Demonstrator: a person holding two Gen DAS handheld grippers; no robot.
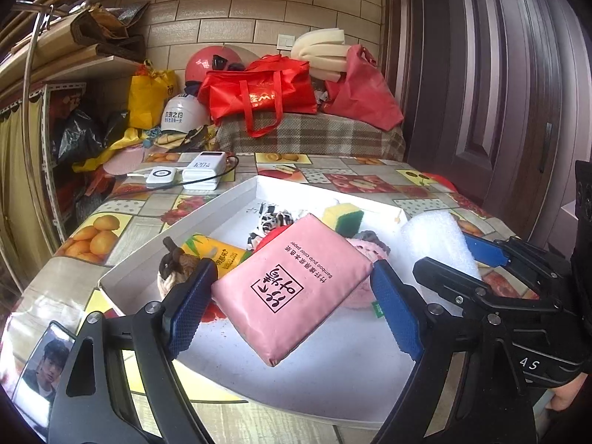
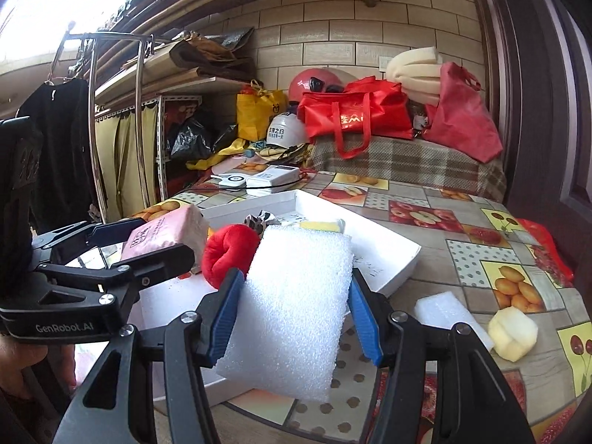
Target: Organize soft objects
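Left gripper [image 1: 292, 296] clamps pink tissue pack [image 1: 292, 285] across its width, held over white tray [image 1: 344, 388] — likely for placing. Right gripper [image 2: 294, 314] pinches white foam block [image 2: 296, 310] at tray's edge, likely tray-bound too.

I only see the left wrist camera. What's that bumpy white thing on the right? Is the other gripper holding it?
Observer: Yes. In the right wrist view the right gripper is shut on a white foam pad, with one blue finger pressing each side edge.
Operator: Is anything soft lying outside the tray?
Observer: Two things lie on the tablecloth, to the right of the white tray: a small white foam block and a pale yellow sponge lump.
Operator: What's the red bit behind my pink pack?
Observer: A red plush toy, curled round like a ring.
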